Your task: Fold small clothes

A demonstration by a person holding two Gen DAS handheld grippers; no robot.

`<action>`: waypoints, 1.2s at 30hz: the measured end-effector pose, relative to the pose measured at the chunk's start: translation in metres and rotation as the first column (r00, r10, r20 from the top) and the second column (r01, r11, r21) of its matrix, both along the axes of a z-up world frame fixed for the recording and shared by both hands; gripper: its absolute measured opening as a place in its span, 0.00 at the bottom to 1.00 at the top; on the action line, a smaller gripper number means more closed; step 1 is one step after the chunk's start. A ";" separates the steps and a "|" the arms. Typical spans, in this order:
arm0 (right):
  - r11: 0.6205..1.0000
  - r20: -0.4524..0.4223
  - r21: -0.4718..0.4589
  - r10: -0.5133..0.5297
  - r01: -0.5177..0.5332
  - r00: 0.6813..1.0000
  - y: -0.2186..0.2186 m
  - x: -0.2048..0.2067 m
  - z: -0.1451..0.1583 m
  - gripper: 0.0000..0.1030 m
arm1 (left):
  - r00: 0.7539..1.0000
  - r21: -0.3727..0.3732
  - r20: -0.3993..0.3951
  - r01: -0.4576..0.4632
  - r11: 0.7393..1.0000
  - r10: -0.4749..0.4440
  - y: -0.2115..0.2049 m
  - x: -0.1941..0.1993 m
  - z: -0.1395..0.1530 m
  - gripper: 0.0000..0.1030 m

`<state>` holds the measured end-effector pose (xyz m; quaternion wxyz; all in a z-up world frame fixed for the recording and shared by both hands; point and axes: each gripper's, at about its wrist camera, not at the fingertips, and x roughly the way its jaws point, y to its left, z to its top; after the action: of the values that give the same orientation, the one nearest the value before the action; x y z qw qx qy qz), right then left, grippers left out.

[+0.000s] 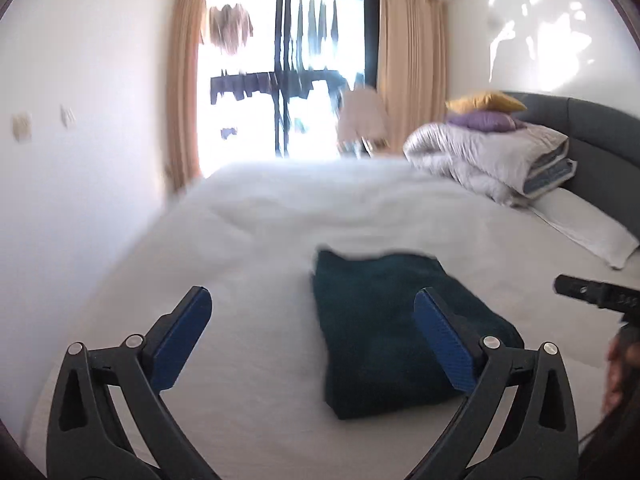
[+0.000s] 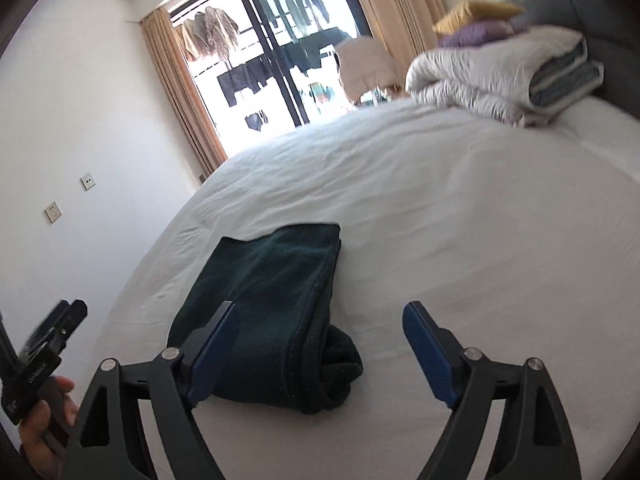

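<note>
So there's a dark green garment [image 1: 400, 332], already folded into a thick rectangle, lying on the white bed sheet [image 1: 240, 280] near the close edge of the mattress. From the right wrist view you can see its layered folded edges [image 2: 312, 320] stacking up on the right side, with a rolled-looking bulge at the near corner.

The left gripper [image 1: 312, 328] is hovering just above the bed with its jaws spread wide, holding nothing. Its right blue pad [image 1: 444, 344] is sitting in front of the garment in the picture, while the left pad [image 1: 184, 332] is over bare sheet. Can't really tell if the pad is touching the fabric or just floating above it.

The right gripper [image 2: 320, 348] is doing the same thing: jaws wide apart, nothing between them. Its left finger [image 2: 212, 352] is overlapping the garment's near side, the right finger [image 2: 428, 352] is over plain sheet. Each gripper is also peeking into the other's camera at the edge of the frame, with a bit of the person's hand [image 2: 44, 420] gripping the left handle.

Further back, a folded grey-white duvet [image 1: 492, 160] is sitting by the grey headboard [image 1: 600, 128], with a purple cushion [image 1: 484, 120] and a yellow cushion [image 1: 484, 102] stacked on top. Beige curtains [image 1: 412, 68] are framing a bright window [image 1: 288, 72] with laundry hanging outside. The left view is fairly motion-blurred.
</note>
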<state>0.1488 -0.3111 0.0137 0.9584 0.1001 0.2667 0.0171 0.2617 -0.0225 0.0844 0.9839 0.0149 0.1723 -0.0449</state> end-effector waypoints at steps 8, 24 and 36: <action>0.984 0.320 -0.165 -0.008 0.064 0.947 0.048 -0.095 0.086 1.00 | 0.990 0.126 0.108 -0.104 0.987 0.091 -0.058 -0.098 0.071 1.00; 0.961 0.194 -0.245 -0.080 0.128 0.978 0.071 -0.131 0.073 1.00 | 0.973 0.000 -0.208 -0.103 0.995 0.100 -0.024 -0.131 0.041 1.00; 0.972 0.028 -0.230 -0.050 0.055 0.998 0.088 -0.122 0.035 1.00 | 0.937 -0.023 -0.335 -0.112 0.993 0.098 -0.032 -0.072 -0.019 1.00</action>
<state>0.0263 -0.2226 0.0483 0.9666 -0.0049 0.2534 -0.0383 0.1900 -0.0541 0.0659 0.9416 -0.0227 0.3358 0.0022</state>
